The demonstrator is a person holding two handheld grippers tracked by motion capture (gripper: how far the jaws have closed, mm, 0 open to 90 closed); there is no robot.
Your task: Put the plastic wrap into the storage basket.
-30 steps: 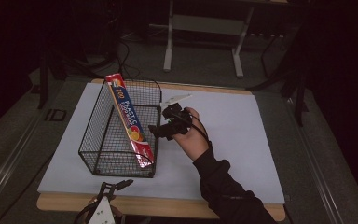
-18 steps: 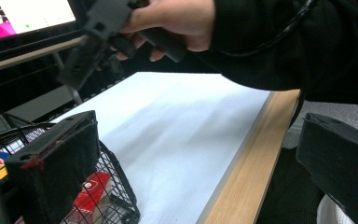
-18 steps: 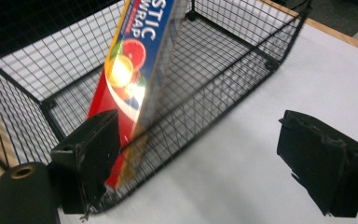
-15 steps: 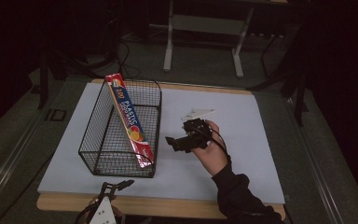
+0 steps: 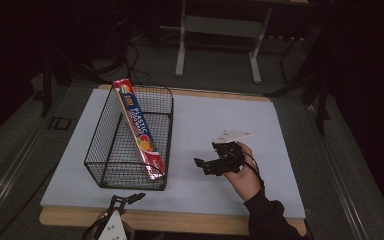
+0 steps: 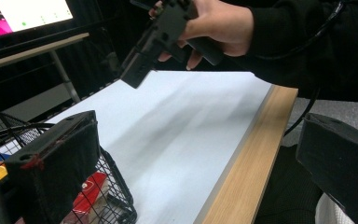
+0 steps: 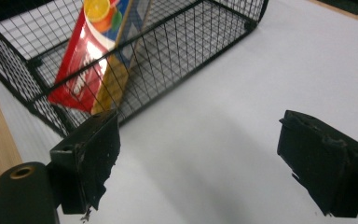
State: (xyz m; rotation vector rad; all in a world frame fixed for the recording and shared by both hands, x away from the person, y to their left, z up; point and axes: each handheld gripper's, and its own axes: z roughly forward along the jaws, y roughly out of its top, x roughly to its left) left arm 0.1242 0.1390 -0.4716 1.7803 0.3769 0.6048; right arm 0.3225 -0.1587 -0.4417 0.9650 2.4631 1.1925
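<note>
Plastic wrap box [image 5: 140,130] leans diagonally in the wire basket [image 5: 107,172], too long to lie flat I guess. Both my grippers, right gripper [image 5: 206,166] and left gripper [image 5: 130,199], have fingers wide apart, holding nothing.

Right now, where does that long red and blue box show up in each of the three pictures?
High view: the box leans along the right wall of the wire basket, left of centre.
Left gripper view: bottom left, a red end behind the mesh.
Right gripper view: top left, inside the basket.
Shared landmark: the basket.

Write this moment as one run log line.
right gripper: open, empty | left gripper: open, empty | plastic wrap box: leaning in wire basket
</note>
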